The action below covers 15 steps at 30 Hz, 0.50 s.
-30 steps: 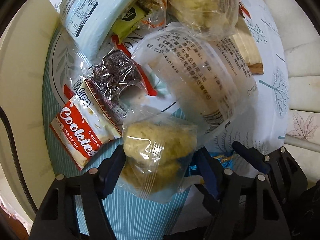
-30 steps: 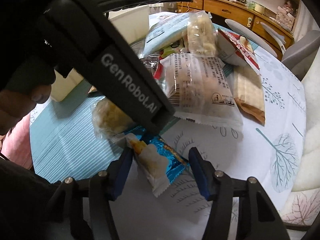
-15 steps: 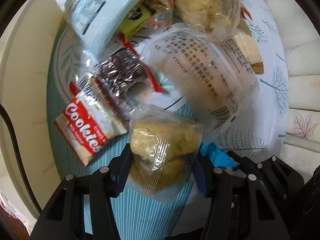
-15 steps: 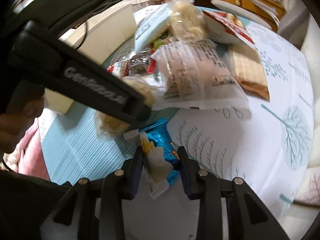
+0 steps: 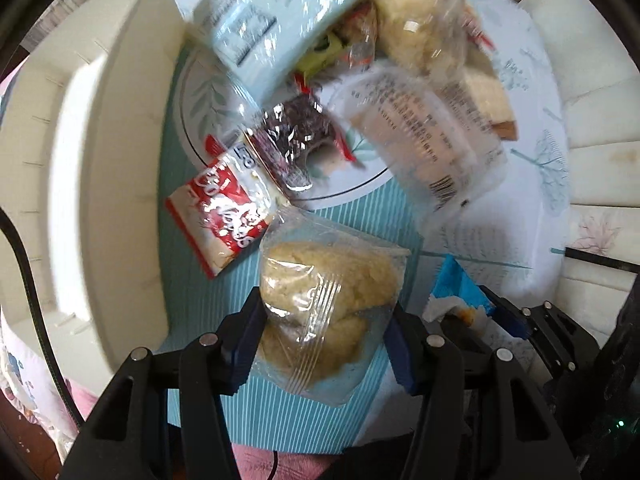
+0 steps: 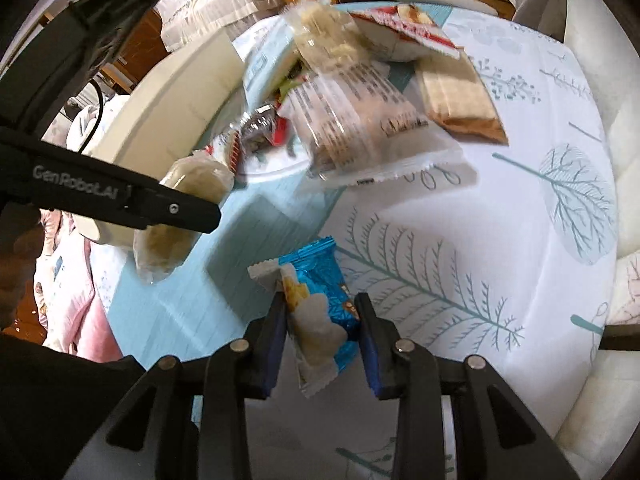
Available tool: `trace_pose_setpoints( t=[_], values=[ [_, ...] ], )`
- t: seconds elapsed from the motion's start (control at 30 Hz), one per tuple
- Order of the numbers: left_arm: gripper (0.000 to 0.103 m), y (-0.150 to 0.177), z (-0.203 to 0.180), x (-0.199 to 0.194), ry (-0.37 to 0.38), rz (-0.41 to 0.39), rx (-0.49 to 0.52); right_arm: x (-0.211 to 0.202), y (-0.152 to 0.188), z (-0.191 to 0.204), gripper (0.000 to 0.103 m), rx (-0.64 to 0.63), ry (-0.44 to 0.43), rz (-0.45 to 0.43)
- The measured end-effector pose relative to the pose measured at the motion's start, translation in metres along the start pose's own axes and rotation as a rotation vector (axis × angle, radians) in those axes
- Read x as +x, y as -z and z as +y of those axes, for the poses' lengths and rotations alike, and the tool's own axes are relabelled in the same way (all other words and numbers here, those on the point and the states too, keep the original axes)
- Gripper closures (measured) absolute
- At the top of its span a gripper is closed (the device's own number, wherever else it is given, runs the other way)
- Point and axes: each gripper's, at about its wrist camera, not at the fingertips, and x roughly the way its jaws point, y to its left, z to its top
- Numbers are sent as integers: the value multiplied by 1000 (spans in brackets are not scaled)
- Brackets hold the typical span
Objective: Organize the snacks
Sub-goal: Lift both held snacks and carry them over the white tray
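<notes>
My left gripper (image 5: 324, 332) is shut on a clear pouch of yellow crumbly cake (image 5: 328, 300) and holds it above the teal striped tablecloth; it also shows in the right wrist view (image 6: 180, 204). My right gripper (image 6: 320, 328) is shut on a blue and white snack packet (image 6: 320, 300), raised over the table; the packet shows in the left wrist view (image 5: 456, 292). The snack pile lies beyond: a red Cookies pack (image 5: 220, 212), a dark chocolate cake pouch (image 5: 296, 140) and a large clear printed bag (image 5: 420, 132).
A white curved chair back (image 5: 100, 160) borders the table on the left. A pale blue box (image 5: 272, 20), another yellow cake pouch (image 5: 420, 32) and a wafer pack (image 6: 456, 96) lie at the far side. The white leaf-print cloth (image 6: 500, 240) spreads to the right.
Both grippers closed on their packets and lifted them back from the pile. The snack pile now looks farther away in both views.
</notes>
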Motion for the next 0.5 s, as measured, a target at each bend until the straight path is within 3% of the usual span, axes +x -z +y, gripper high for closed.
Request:
trace_pose_setpoints(
  t=[0.27,0.5],
  values=[
    [49,18,17,-78,60,-158,-4,-27,-13,22,70,0,-16,-94],
    [49,28,27,-126,76,-331,-37,-42,-36,30,70,112,-68,-157]
  ],
)
